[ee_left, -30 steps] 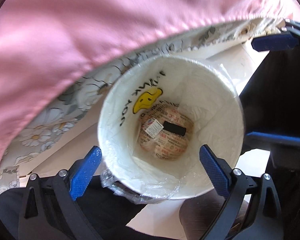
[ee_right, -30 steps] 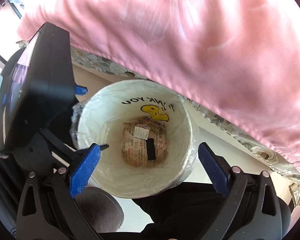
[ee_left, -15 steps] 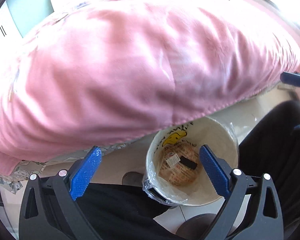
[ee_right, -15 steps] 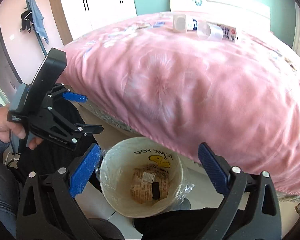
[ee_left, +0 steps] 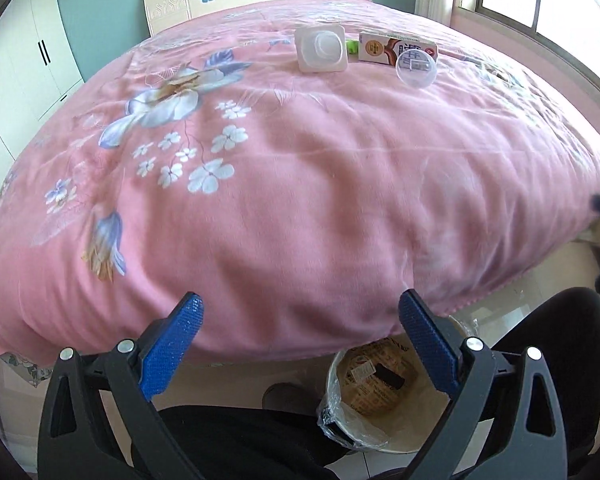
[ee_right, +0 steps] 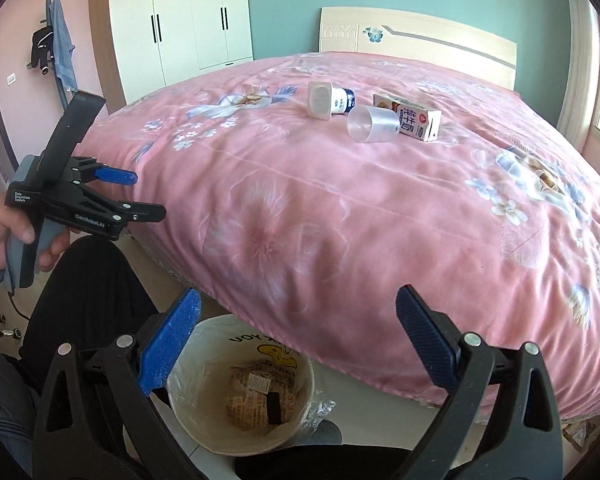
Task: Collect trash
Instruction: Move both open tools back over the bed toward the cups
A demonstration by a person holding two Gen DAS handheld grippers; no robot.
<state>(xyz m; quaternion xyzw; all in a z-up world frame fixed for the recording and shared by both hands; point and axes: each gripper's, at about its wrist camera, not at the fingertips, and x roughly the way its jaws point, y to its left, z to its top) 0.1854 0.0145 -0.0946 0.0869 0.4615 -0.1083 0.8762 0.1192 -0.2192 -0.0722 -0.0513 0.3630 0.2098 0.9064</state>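
both grippers, left (ee_left: 298, 344) and right (ee_right: 298, 336), are wide and hold nothing; the bottle (ee_right: 330, 100), cup (ee_right: 370, 124) and carton (ee_right: 410, 117) lie far ahead on the bed (ee_right: 340, 216); the bin (ee_right: 240, 384) stands below, between the knees.

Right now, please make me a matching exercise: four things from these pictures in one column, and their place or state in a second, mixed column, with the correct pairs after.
Things:
1. clear plastic cup
2. milk carton
3. waste bin
4. left hand-held gripper

Places or states:
A. on the floor at the foot of the bed, lined with a plastic bag
B. lying on its side on the pink blanket, its mouth toward the camera
C. open and empty, at the bed's edge
D. lying flat just behind the cup

Pairs: 1-B, 2-D, 3-A, 4-C
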